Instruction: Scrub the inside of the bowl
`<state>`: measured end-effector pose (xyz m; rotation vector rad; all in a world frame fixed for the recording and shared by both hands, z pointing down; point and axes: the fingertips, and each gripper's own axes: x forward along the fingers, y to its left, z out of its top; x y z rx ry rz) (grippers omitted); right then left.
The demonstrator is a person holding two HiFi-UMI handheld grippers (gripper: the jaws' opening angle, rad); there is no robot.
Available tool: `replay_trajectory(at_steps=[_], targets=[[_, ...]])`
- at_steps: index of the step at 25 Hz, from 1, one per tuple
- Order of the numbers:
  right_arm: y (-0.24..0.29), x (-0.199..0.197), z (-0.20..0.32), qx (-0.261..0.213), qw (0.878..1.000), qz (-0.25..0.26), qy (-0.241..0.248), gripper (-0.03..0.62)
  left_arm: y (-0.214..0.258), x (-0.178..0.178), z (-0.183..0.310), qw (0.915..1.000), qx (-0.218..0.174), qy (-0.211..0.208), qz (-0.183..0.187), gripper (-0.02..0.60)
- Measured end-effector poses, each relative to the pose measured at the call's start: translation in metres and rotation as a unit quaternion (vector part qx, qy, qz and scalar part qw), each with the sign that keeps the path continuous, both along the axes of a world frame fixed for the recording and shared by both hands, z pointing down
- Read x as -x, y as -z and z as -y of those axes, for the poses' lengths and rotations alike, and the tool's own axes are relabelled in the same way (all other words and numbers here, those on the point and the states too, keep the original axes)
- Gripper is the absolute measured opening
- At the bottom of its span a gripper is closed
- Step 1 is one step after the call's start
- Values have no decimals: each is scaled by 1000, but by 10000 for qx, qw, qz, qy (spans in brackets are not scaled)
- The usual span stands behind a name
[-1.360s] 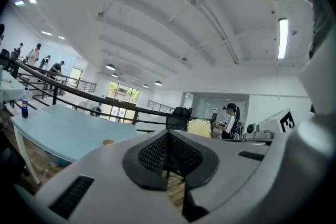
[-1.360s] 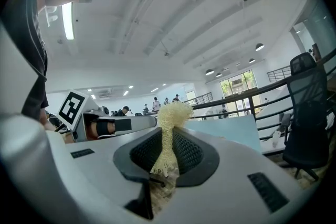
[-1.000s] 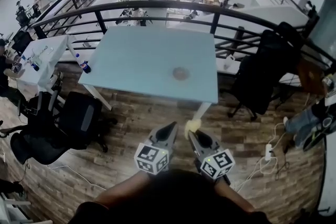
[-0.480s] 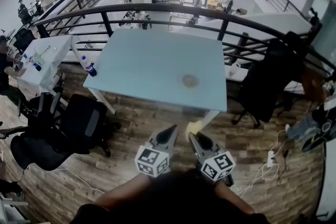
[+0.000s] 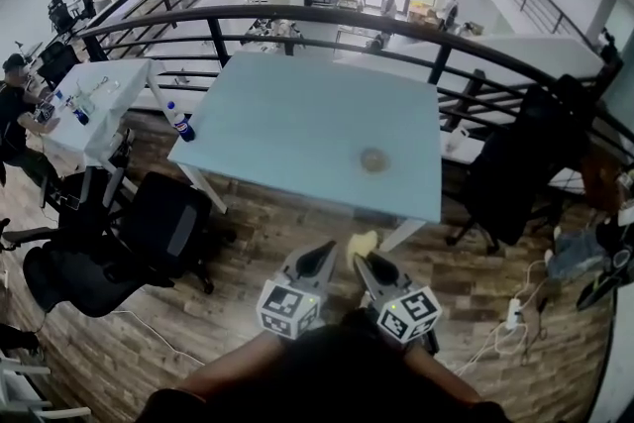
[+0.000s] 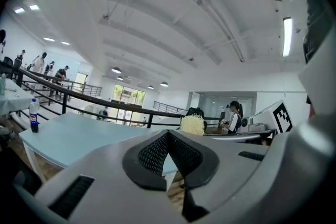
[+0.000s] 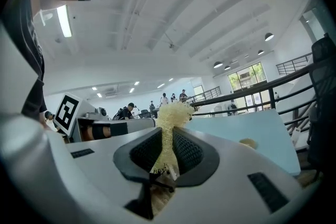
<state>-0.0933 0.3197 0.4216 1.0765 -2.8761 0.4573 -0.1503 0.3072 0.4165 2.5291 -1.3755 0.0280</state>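
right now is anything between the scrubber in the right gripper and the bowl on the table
Nothing visible does. The right gripper, shut on the yellow scrubber, is short of the blue table; only wood floor and the table's near edge lie before the bowl, which stands alone.

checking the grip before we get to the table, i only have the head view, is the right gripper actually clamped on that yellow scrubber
observer: yes. In the right gripper view, the right gripper has its jaws shut on the scrubber, whose tuft sticks out past the tips.
operator: and the left one, anything in it
observer: no. In the left gripper view, the left gripper has its jaws together with nothing between them.
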Motion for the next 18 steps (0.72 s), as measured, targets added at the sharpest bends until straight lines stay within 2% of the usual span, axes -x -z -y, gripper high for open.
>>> replay_trajectory(at_steps=[10, 18], targets=[[-6, -15, 45, 28, 9999, 6, 141, 66, -5, -16, 43, 9999, 47, 129, 39, -3], [-11, -48, 93, 120, 9997, 4, 222, 66, -11, -54, 93, 9996, 240, 151, 88, -3]])
